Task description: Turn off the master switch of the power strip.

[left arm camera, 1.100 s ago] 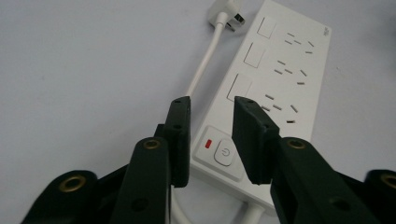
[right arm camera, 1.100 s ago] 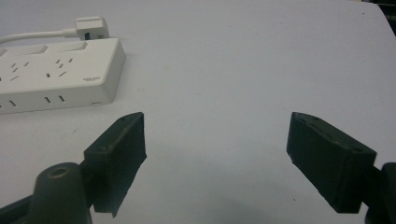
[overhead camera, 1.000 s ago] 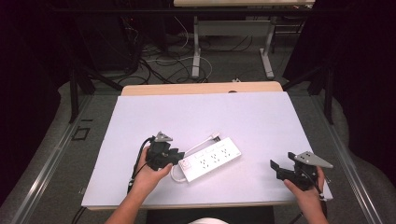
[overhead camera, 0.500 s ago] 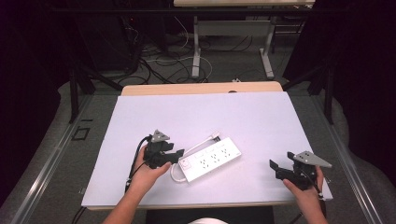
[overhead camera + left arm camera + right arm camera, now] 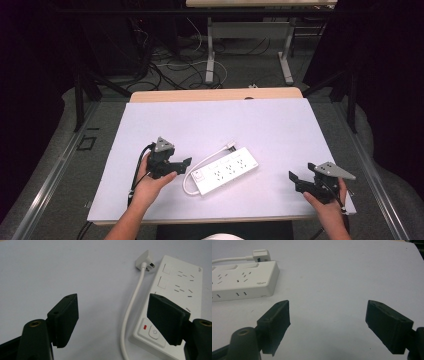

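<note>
Left tongs (image 5: 186, 165) have just been opening and backed off a touch, nothing between them now. The white power strip (image 5: 226, 170) lies mid-bench (image 5: 260, 125) just beside them. Right tongs (image 5: 295, 181) haven't budged, spread wide near the bench's edge.

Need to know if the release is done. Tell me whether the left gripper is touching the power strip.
Apart. In the left gripper view, the left gripper, whose jaws have just been opening, stands wide with nothing between its pads, and the power strip lies beyond them on the table.
</note>
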The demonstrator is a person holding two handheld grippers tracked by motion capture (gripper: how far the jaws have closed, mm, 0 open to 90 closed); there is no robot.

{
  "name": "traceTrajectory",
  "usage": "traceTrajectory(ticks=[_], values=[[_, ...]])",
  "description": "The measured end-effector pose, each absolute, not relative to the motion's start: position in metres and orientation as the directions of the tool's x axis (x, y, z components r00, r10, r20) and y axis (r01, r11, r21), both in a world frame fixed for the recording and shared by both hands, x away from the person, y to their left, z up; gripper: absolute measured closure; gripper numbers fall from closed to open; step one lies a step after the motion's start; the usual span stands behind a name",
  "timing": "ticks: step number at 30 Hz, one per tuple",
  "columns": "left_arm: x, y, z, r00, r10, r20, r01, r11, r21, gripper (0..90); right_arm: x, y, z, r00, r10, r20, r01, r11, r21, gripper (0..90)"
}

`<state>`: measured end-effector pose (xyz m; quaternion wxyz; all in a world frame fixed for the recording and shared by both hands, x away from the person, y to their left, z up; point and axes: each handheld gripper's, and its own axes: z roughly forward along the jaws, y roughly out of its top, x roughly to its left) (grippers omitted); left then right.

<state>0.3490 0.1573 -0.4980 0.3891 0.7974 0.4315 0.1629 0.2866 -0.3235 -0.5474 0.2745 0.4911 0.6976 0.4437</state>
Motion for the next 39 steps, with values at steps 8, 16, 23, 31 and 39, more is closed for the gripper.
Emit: traceTrajectory(ticks=[8, 16, 23, 31, 39], values=[[0.347, 0.172, -0.496, 0.528, 0.84, -0.124, 0.571, -0.243, 0.784, 18.0, 0.287, -0.324, -0.547, -0.368, 0.928, 0.051, 0.44, 0.125, 0.889, 18.9], [0.344, 0.187, -0.494, 0.487, 0.858, -0.161, 0.588, -0.186, 0.787, 6.3, 0.287, -0.323, -0.548, -0.367, 0.929, 0.053, 0.441, 0.124, 0.889, 18.9], [0.341, 0.199, -0.492, 0.466, 0.867, -0.174, 0.582, -0.152, 0.799, 0.5, 0.286, -0.324, -0.547, -0.364, 0.93, 0.05, 0.443, 0.126, 0.888, 18.9], [0.336, 0.212, -0.493, 0.447, 0.875, -0.188, 0.568, -0.115, 0.815, 0.5, 0.286, -0.324, -0.546, -0.362, 0.931, 0.049, 0.446, 0.127, 0.886, 18.9], [0.333, 0.225, -0.497, 0.405, 0.896, -0.18, 0.563, -0.09, 0.822, 0.5, 0.285, -0.324, -0.546, -0.361, 0.932, 0.046, 0.449, 0.13, 0.884, 18.9]])
